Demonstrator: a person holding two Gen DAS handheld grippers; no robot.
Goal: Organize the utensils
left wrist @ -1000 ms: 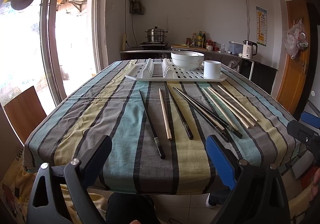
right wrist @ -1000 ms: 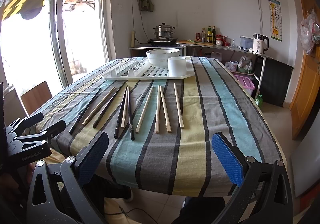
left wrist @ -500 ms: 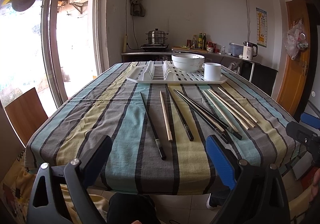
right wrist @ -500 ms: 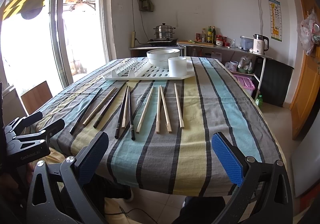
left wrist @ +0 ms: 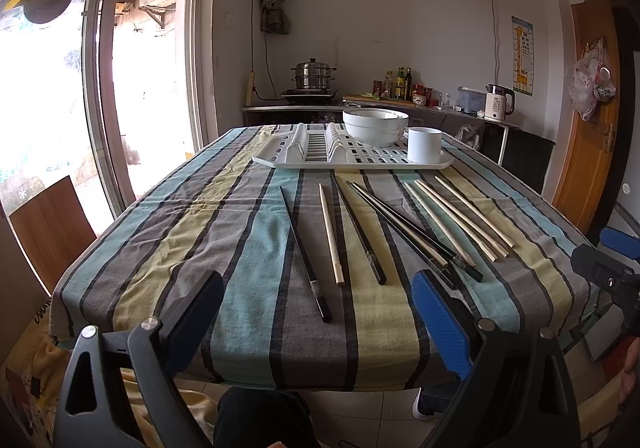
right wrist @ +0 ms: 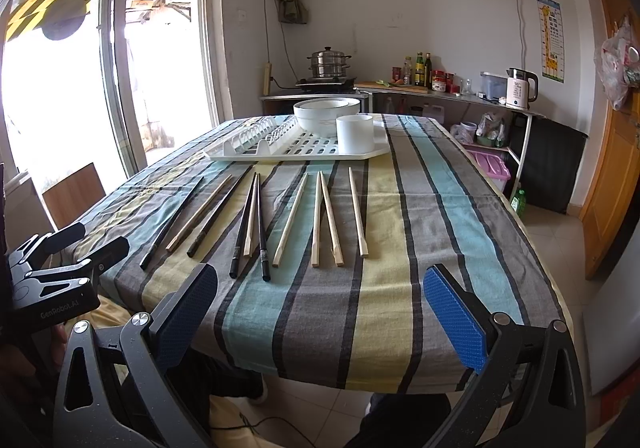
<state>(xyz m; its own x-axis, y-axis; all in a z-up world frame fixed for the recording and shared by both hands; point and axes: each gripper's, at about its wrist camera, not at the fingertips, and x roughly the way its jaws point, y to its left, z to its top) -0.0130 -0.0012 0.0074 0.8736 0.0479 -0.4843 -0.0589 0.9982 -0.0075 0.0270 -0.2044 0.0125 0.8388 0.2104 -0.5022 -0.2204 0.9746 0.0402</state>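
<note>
While both sets of jaws stand wide apart with nothing between them, the left gripper and right gripper hang just off the near edge of the table, above the floor. Compared with a second ago the left view has risen slightly and the table edge sits a touch lower; nothing on the cloth has been disturbed, so I judge the sorting has not begun. Beyond the jaws lie the chopsticks, loose and fanned: black chopsticks mixed with pale wooden chopsticks, some crossing. Farther back, the white drying rack holds stacked bowls and a white cup; no chopsticks are in the cup or rack.
</note>
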